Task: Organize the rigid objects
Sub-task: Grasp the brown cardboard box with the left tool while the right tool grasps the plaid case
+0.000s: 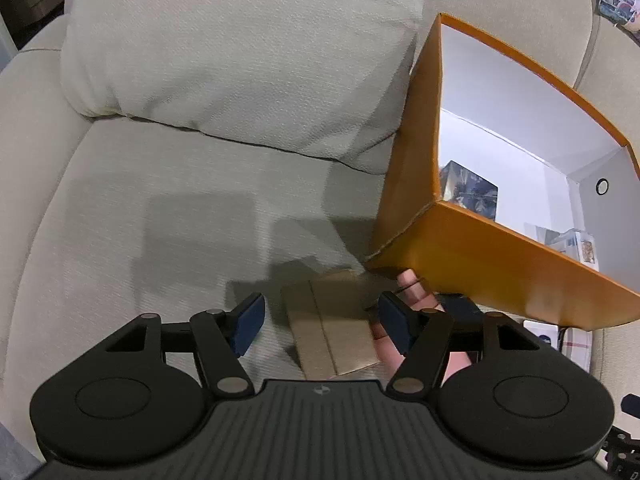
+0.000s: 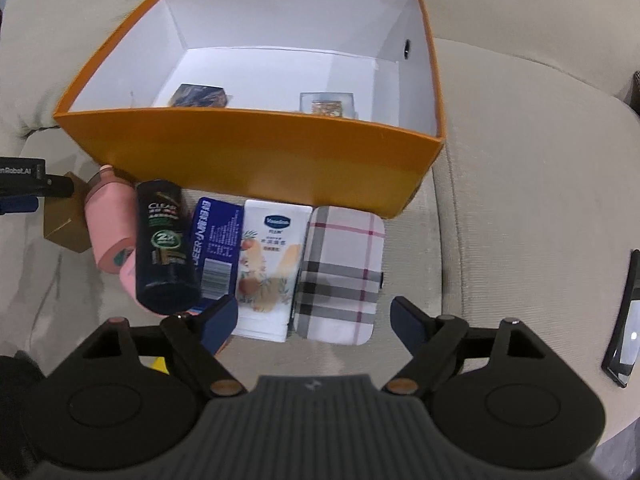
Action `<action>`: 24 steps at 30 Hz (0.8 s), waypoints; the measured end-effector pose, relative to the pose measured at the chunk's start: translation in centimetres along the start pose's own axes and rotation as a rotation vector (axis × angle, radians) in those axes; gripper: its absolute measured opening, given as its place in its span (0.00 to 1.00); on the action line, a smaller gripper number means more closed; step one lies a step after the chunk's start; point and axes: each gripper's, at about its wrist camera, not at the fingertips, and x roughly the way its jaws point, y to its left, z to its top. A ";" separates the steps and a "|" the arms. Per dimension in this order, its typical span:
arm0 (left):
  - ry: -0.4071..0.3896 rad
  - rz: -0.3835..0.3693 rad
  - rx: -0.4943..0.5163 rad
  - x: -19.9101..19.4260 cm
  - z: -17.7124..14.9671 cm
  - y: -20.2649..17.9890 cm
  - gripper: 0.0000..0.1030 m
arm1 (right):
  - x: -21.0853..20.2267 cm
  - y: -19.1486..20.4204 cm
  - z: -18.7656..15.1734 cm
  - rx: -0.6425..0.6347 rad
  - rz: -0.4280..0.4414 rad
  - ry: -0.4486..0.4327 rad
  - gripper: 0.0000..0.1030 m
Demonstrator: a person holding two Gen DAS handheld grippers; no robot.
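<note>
Orange box [image 2: 256,160]: two items inside; five outside.

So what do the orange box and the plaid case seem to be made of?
Orange box: probably cardboard, smooth orange outside, white inside; thin folded walls. Plaid case: likely tin or hard plastic, printed check; rounded corners, flat smooth face.

Two wrist fisheyes, steeply downward, close over sofa [image 1: 160,208] — orange box [image 2: 248,160] shared, perhaps the pink bottle [image 2: 110,224].
</note>
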 end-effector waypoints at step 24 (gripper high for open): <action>-0.016 0.095 0.031 2.6 -1.1 0.4 0.74 | 7.0 -2.7 1.0 0.166 -0.061 0.051 0.83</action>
